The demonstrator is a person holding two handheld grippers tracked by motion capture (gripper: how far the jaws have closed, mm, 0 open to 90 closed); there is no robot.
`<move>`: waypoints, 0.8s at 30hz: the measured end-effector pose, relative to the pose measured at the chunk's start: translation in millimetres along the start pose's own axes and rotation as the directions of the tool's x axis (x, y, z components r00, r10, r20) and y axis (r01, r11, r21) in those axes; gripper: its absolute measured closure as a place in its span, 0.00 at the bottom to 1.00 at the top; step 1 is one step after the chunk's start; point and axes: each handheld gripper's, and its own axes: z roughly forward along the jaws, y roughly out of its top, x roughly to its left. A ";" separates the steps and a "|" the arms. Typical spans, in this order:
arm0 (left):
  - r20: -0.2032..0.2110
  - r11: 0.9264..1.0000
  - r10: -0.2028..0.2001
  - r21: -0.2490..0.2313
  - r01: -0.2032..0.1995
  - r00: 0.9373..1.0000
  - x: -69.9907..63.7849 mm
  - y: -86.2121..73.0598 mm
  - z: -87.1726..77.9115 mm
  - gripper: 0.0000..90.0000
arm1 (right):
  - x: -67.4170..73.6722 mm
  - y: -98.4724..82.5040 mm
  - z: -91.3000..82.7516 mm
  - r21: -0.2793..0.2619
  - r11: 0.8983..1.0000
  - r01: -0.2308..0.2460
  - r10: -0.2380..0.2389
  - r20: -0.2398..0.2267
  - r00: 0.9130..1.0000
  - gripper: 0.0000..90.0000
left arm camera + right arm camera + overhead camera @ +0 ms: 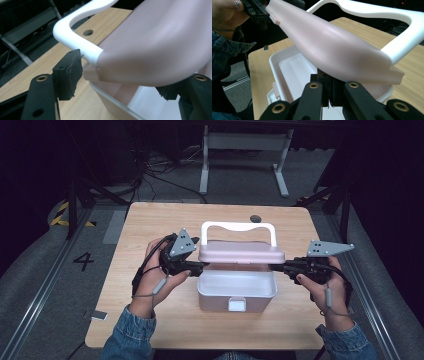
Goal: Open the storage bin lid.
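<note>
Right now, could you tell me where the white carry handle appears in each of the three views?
High view: the white handle arches at centre, behind the raised pink lid.
Left gripper view: its corner curves across the upper left, joining the lid.
Right gripper view: it runs along the top and down the right edge.
Shared landmark: the pink lid.

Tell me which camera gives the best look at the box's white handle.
The high view: the whole white handle arches behind the pink lid. The left gripper view gives just one rounded corner where it joins the lid. The right gripper view shows one end and part of the bar.
</note>
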 end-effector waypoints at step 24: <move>-0.012 0.993 -0.051 -0.108 0.050 0.999 4.2 7.3 11.6 0.44 | -2.3 7.6 0.6 -0.047 0.999 -0.019 0.021 0.034 0.999 0.97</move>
